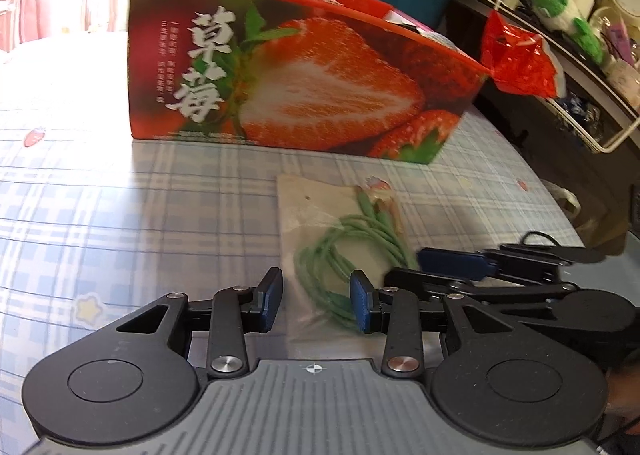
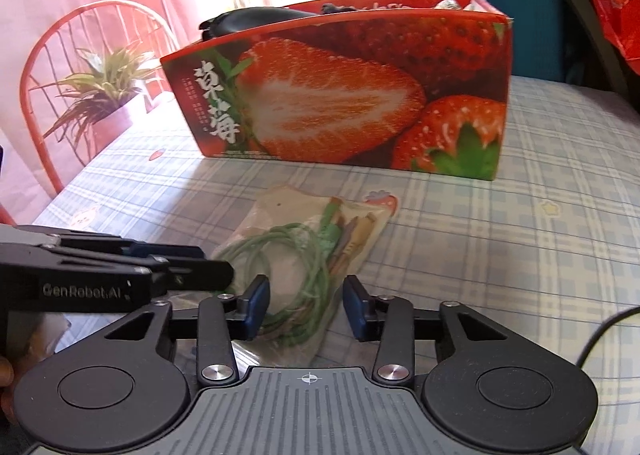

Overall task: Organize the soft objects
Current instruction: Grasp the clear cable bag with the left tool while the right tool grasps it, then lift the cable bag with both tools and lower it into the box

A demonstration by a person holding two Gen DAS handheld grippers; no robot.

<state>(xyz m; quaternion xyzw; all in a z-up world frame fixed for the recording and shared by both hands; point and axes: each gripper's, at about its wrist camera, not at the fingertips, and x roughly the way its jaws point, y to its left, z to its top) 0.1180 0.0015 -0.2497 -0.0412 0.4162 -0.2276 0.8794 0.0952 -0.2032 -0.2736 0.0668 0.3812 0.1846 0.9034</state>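
Note:
A clear plastic bag with a coiled green cable (image 1: pixel 340 239) lies flat on the plaid tablecloth, in front of a red strawberry-print box (image 1: pixel 304 79). My left gripper (image 1: pixel 316 305) is open, its jaws on either side of the bag's near end. My right gripper (image 2: pixel 306 309) is open too, jaws straddling the near end of the same bag (image 2: pixel 304 251). The box (image 2: pixel 360 95) stands just behind, with dark items showing over its rim. The right gripper shows at the right of the left wrist view (image 1: pixel 472 267); the left one shows at the left of the right wrist view (image 2: pixel 120 271).
A plaid tablecloth (image 1: pixel 120 215) covers the table. A red plastic bag (image 1: pixel 520 59) and a cluttered shelf with a green plush (image 1: pixel 560 11) stand at the right. A red chair (image 2: pixel 80 67) and a potted plant (image 2: pixel 100 95) are behind the table's left edge.

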